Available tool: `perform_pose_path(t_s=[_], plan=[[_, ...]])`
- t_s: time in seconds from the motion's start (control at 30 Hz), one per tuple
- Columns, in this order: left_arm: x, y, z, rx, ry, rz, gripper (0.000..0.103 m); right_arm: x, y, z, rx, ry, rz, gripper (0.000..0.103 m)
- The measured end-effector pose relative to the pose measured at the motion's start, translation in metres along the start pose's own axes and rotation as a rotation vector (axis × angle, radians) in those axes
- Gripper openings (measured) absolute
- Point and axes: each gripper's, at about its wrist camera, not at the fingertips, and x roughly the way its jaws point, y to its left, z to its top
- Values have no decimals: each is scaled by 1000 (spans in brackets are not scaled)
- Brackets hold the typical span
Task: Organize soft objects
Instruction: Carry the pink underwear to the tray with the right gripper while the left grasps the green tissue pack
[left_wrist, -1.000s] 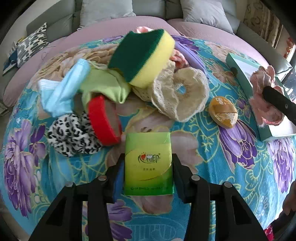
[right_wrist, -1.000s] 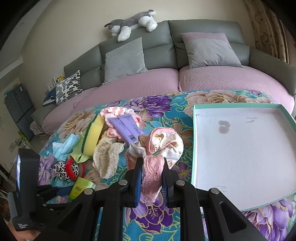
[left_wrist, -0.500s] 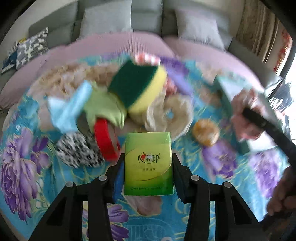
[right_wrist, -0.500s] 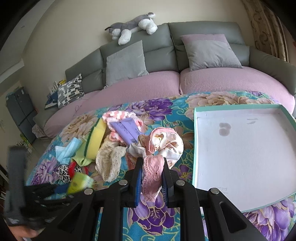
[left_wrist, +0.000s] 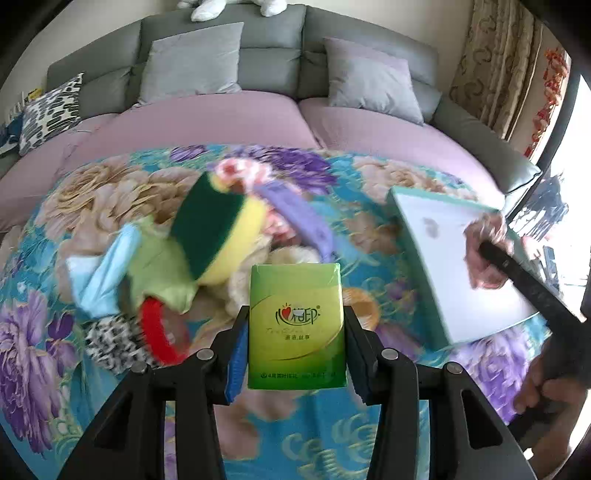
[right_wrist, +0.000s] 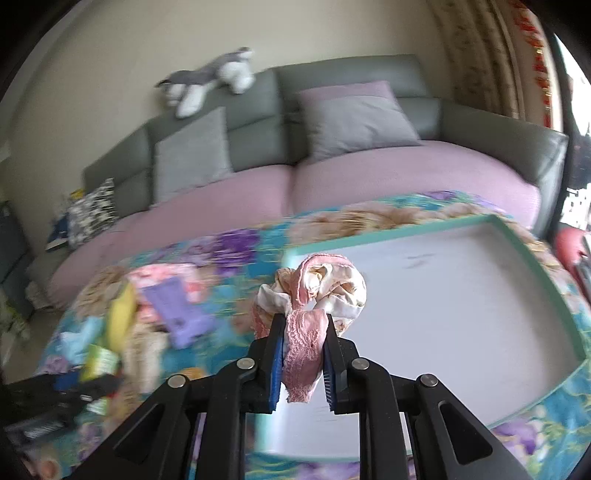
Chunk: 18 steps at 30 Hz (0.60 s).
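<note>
Since a second ago the right gripper (right_wrist: 303, 363) has swung sideways from above the floral counter (right_wrist: 229, 254) to over the teal-rimmed tray (right_wrist: 406, 230), clamped tight on a pink lace garment (right_wrist: 314, 291) that hangs clear, likely for dropping inside. The left gripper (left_wrist: 295, 354) has risen off the pile, holding a green tissue pack (left_wrist: 295, 325) upright between its pads, probably next for the tray.

surface: floral cloth (left_wrist: 44, 343) | on it: teal tray (right_wrist: 436, 229); soft-item pile (left_wrist: 207, 236)
</note>
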Motion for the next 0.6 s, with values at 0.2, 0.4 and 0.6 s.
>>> perform_pose_path(t_s=[0.2, 0.4, 0.6], plan=[[7, -56, 28, 144, -16, -22, 48, 9, -53, 6, 92, 11, -110, 19], [29, -111, 57, 223, -24, -124, 48, 8, -84, 7, 147, 10, -186, 21], [64, -154, 66, 263, -1, -185, 48, 7, -95, 9, 164, 10, -229, 22]])
